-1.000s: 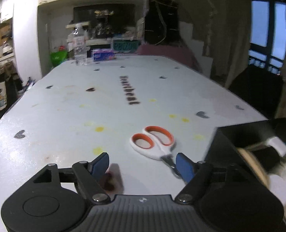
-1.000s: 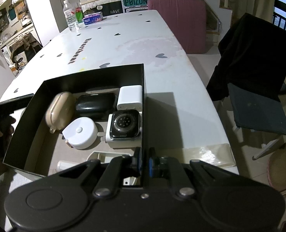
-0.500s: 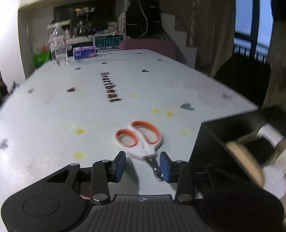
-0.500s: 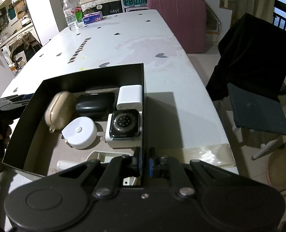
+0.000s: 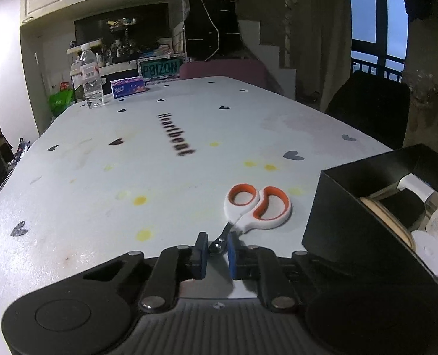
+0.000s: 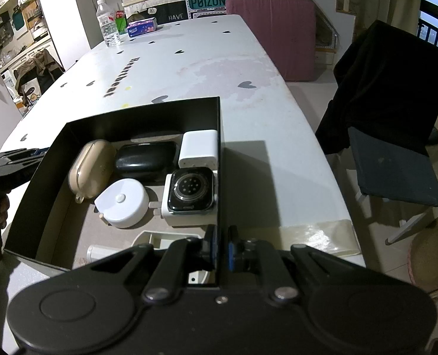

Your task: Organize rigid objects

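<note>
Lying flat on table [image 5: 106,183] left of black box [image 5: 346,207]: scissors [image 5: 255,207], white handles with orange-lined loops, blades pointing back between left gripper [image 5: 216,250] pads, clenching on the blades. Right gripper [image 6: 221,248] pinching box wall, clenched. Showing "Heartbeat" print on table, "P0IZON" sign [image 5: 160,68] behind it, "HAVE" beside.
</note>
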Motion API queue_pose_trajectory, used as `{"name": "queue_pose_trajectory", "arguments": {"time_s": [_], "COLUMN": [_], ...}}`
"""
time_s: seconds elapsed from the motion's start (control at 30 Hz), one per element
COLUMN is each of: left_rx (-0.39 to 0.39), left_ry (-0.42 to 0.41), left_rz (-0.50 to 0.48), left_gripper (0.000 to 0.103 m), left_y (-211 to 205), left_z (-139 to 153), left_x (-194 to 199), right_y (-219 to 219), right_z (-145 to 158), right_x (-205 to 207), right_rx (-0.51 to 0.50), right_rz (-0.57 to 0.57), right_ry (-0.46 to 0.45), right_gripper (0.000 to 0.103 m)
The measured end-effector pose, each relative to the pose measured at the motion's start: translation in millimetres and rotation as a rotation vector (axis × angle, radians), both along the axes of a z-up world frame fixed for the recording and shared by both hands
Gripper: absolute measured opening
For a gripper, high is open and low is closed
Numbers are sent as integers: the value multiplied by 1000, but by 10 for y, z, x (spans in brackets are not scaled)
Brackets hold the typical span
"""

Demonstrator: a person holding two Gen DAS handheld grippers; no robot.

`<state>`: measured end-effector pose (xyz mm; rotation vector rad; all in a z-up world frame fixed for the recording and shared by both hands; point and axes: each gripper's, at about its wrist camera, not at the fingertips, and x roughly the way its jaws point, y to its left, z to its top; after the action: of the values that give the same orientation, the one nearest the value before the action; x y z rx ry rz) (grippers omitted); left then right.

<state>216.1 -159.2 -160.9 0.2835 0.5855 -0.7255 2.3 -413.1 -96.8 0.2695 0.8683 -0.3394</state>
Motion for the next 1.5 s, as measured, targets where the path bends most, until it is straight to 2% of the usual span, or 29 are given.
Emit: {"name": "queue_pose_trajectory", "arguments": {"time_s": [0.23, 0.5, 0.6, 0.7, 0.77, 0.8, 0.83, 0.87, 0.97, 1.07, 1.1, 1.17, 1.27, 1.4, 1.5], "left_rx": [39, 65, 60, 48, 15, -1, -18, -29, -30, 16, 18, 31, 32, -5, -7], "left_ry": [19, 112, 138, 125, 101, 94, 88, 83, 89, 76, 56, 30, 5, 45, 45], "left_rz": [22, 63, 31, 8, 24, 39, 55, 63, 61, 65, 67, 81, 90, 87, 74], "left_gripper": [14, 11, 11, 11, 19, 26, 40, 47, 48, 51, 55, 70, 78, 80, 78], "left_y": [180, 602, 693, 701, 687, 677, 661, 640, 537, 422, 404, 369, 346, 370, 355], "left_z": [50, 142, 166, 173, 200, 217, 225, 228, 177, 90, 73, 55, 19, -4, -5], "left_x": [-92, -433, -615, -746, -742, -727, -693, -664, -576, -530, -524, -486, -428, -310, -268], "right_y": [-1, -2, -2, -1, -1, -1, -1, -1, -1, 0, -1, 1, -1, -1, -2], "right_z": [-7, -5, -1, 3, 3, 2, 2, 3, 2, 2, 2, 2, 2, 1, 1], "right_x": [9, 6, 3, 1, 1, 1, 0, 1, 1, 0, 1, 0, 1, 0, 0], "right_rx": [4, 5, 3, 3, 3, 3, 3, 3, 4, 4, 4, 4, 4, 3, 4], "right_rz": [1, 1, 2, 2, 2, 2, 2, 3, 2, 3, 3, 3, 2, 3, 2], "right_ry": [-1, -1, -2, -2, -2, -2, -2, -2, -2, -2, -2, -2, -2, -1, -2], "right_gripper": [8, 8, 8, 8, 8, 8, 8, 8, 8, 8, 8, 8, 8, 8, 8]}}
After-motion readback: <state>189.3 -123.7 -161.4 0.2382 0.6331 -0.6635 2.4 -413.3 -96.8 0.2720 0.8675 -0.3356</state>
